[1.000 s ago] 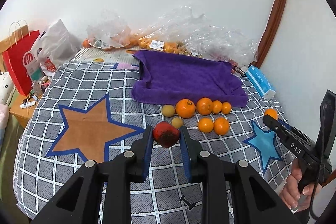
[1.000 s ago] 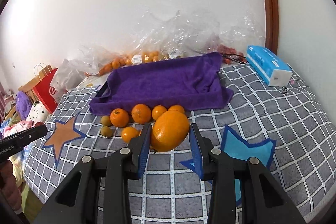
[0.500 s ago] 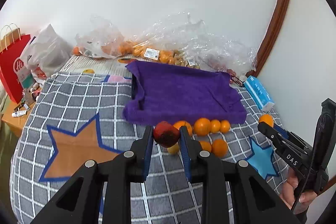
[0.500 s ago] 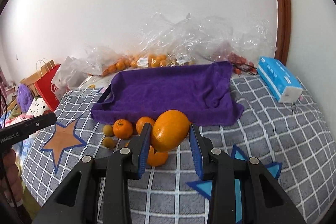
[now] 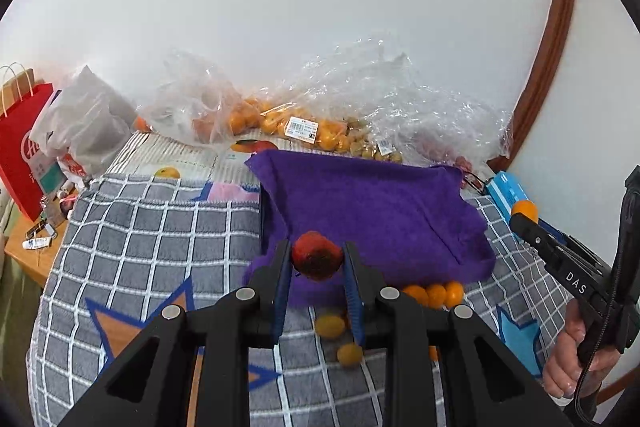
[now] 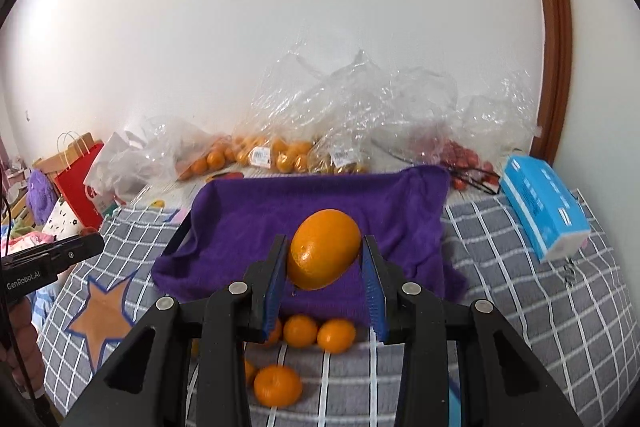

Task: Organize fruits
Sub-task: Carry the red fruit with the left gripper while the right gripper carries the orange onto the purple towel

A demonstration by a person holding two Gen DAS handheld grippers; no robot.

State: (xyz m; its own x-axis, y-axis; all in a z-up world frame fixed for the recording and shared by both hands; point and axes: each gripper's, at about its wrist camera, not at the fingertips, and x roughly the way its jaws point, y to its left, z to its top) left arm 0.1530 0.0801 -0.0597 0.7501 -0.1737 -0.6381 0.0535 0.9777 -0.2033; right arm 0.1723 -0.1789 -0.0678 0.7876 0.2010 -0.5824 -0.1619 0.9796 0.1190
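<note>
- Fruits are what's being sorted: a purple towel (image 6: 320, 195) lies spread over what looks like a tray on the checked blanket (image 6: 520, 307), and loose mandarins (image 6: 316, 333) sit in a cluster on the blanket just at the towel's near edge.
- Biggest piece in play is the large orange (image 6: 325, 249), pinched between the blue pads of the right gripper (image 6: 325, 267) and held above the towel's front half. It looks gripped low on its rounded flanks; my worry is that it squirts out forward, or, if let go from up there, rolls off the soft cloth into the mandarins below.
- Next down, the red fruit (image 5: 317, 255), dark and bruised-looking on its underside, is clamped in the left gripper (image 5: 316, 267) over the towel's near-left corner. Squeezing harder could crush it and stain the cloth; released so near the edge, it could tumble back onto the blanket.
- Two small yellowish fruits (image 5: 330, 325) lie right under the left gripper, easy to knock if it dips.
- Both grippers head for the same towel, so they could bump.
- Writing, largest first: "DAS" on the right gripper's body seen from the left camera, "GenRobot.AI" on the left gripper's body seen from the right one. The red paper bag (image 5: 20, 147) has a white logo and the plastic bags (image 5: 304, 127) carry barcode stickers, but I cannot read either.
</note>
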